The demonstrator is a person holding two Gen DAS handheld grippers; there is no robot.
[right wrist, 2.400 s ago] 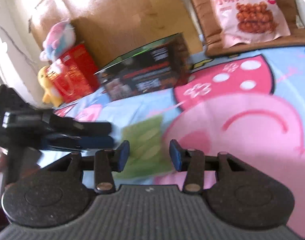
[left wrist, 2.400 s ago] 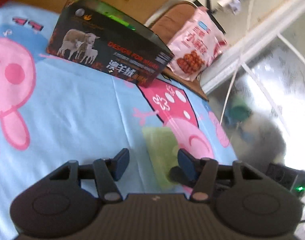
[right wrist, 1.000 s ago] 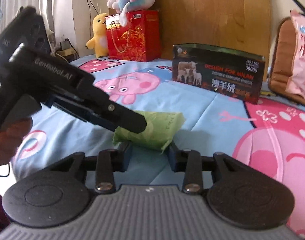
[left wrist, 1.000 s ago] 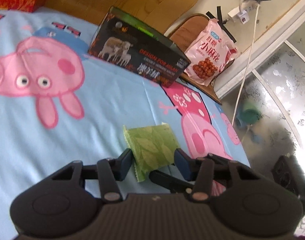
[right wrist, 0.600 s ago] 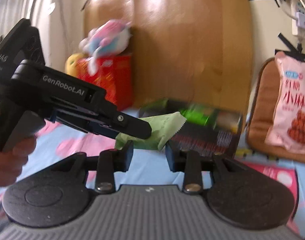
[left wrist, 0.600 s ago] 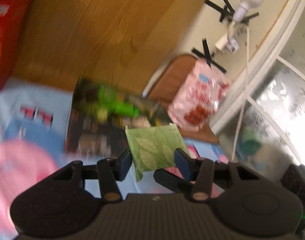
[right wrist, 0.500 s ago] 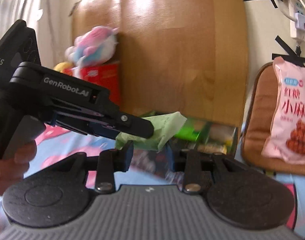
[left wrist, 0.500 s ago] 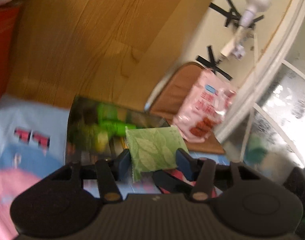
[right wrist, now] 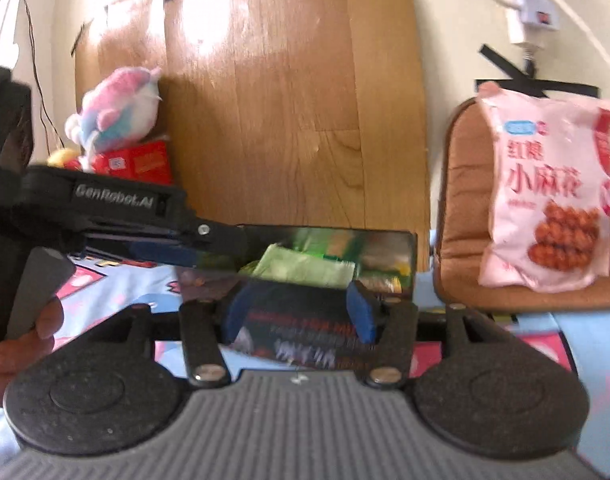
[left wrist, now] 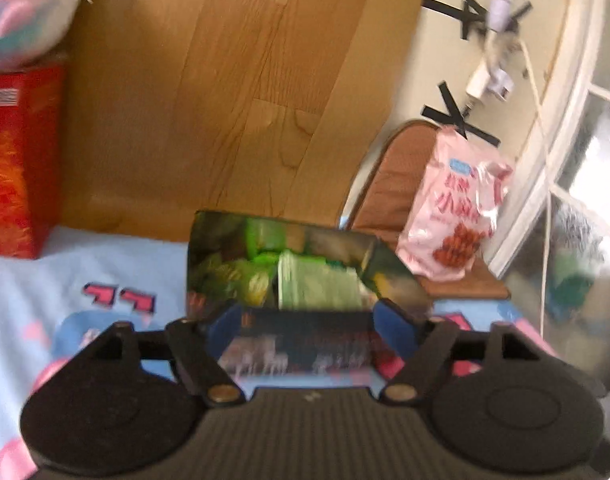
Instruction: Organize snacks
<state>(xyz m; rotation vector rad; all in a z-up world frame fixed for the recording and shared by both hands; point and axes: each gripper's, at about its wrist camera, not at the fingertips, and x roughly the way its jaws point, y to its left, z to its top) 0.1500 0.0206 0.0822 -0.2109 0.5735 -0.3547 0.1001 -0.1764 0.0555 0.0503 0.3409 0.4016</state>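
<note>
A pale green snack packet (left wrist: 319, 286) lies in the open top of the dark printed box (left wrist: 305, 344), among other green packets. It also shows in the right wrist view (right wrist: 305, 268) over the box (right wrist: 317, 328). My left gripper (left wrist: 309, 326) is open and empty just in front of the box; the packet is free of its fingers. My right gripper (right wrist: 299, 314) is open and empty, also in front of the box. The left gripper's body (right wrist: 117, 220) reaches in from the left there.
The box stands on a blue cartoon bedsheet (left wrist: 45, 288) against a wooden headboard (left wrist: 225, 92). A pink snack bag (right wrist: 545, 200) leans on a brown cushion (right wrist: 461, 220) at the right. A red gift box (left wrist: 17, 160) and plush toy (right wrist: 113, 112) stand at the left.
Both grippers carried the green packet up from the bedsheet to the box. The left gripper has opened wide and the packet now lies in the box.
</note>
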